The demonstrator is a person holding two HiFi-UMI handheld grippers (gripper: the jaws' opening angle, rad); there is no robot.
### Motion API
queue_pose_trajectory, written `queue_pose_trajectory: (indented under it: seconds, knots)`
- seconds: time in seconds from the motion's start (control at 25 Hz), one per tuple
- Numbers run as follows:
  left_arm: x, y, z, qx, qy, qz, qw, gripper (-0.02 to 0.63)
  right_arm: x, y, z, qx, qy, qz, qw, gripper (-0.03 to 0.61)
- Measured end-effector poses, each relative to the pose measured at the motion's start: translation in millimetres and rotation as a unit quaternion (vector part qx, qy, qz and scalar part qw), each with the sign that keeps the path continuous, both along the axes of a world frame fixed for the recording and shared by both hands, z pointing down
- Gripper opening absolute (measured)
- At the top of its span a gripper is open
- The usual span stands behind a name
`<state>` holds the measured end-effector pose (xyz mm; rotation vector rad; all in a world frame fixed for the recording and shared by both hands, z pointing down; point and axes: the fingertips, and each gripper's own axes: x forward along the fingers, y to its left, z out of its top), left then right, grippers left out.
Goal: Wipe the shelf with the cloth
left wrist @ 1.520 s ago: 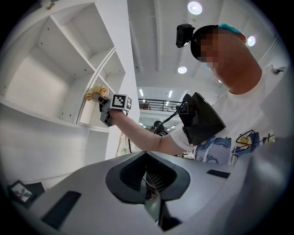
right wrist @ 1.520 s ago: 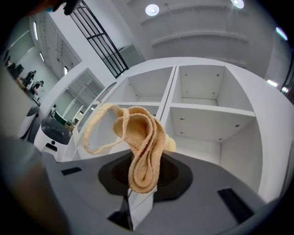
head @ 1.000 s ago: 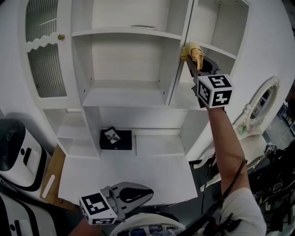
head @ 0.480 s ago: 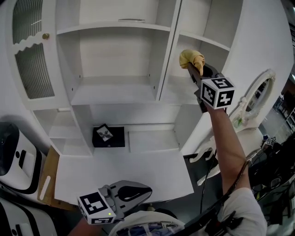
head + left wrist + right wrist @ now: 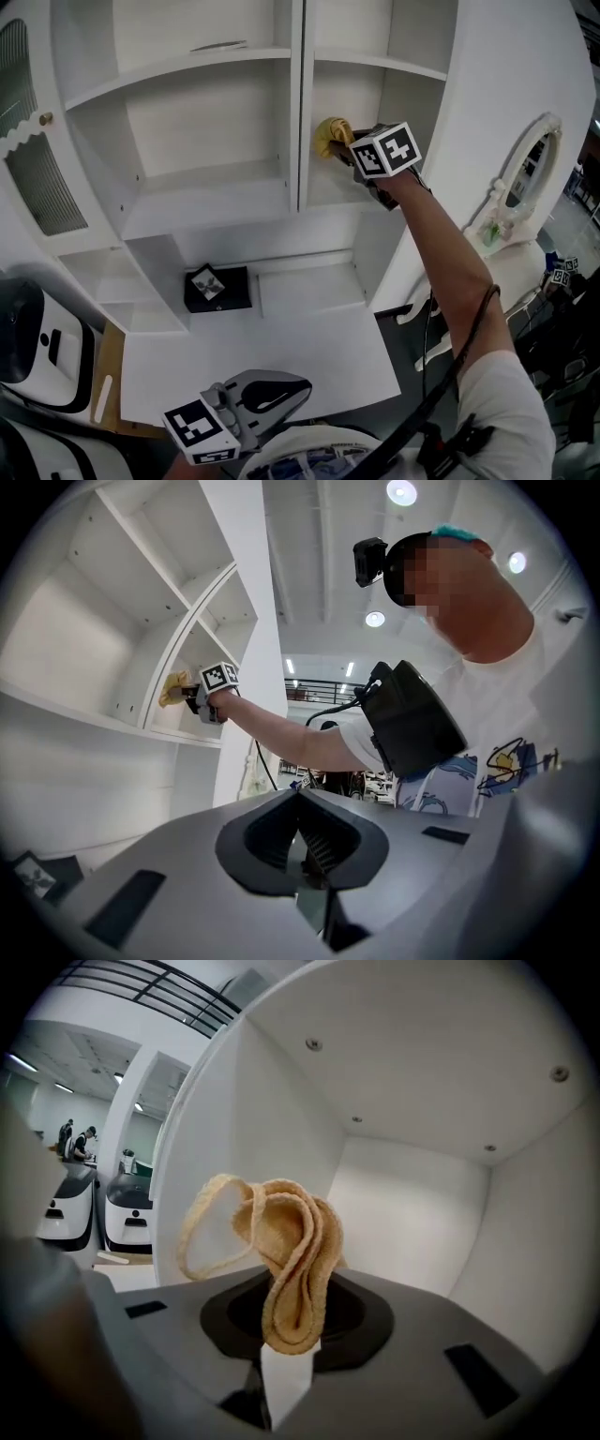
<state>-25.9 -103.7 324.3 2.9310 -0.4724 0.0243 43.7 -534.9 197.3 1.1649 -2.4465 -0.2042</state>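
Right gripper view: the right tool (image 5: pixel 289 1349) has its jaws closed on a yellow woven cloth (image 5: pixel 286 1241). The cloth is bunched and stands up out of the jaws in loose loops. Head view: the right tool is held inside the right compartment of the tall white cabinet (image 5: pixel 187 112), above the flat white shelf board (image 5: pixel 328 195) of that compartment. The cloth is at the left of the compartment, just beside the white vertical divider (image 5: pixel 300 94); contact with the divider or the shelf board cannot be confirmed. Left gripper view: the left tool (image 5: pixel 305 860) has its jaws together with nothing between them. In the head view it sits low at the near edge of the white worktop (image 5: pixel 281 347), well apart from the cloth.
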Motion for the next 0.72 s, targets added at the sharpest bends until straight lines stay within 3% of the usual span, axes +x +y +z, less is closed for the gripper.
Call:
queue_pose_trajectory:
  seconds: [0.16, 0.36, 0.72]
  knots:
    - [-1, -6, 4, -0.007, -0.005, -0.024, 0.9997, 0.014, -27, -31, 16, -0.039, 0.046, -0.021, 0.998, 0.092]
    - [-1, -12, 6, -0.015, -0.008, -0.047, 0.9988, 0.014, -52, -61, 36, -0.073, 0.066, -0.031, 0.995, 0.092]
    - [-5, -24, 7, -0.019, -0.005, -0.064, 0.9978, 0.014, -41, -91, 66, -0.108, 0.111, -0.01, 0.988, 0.092]
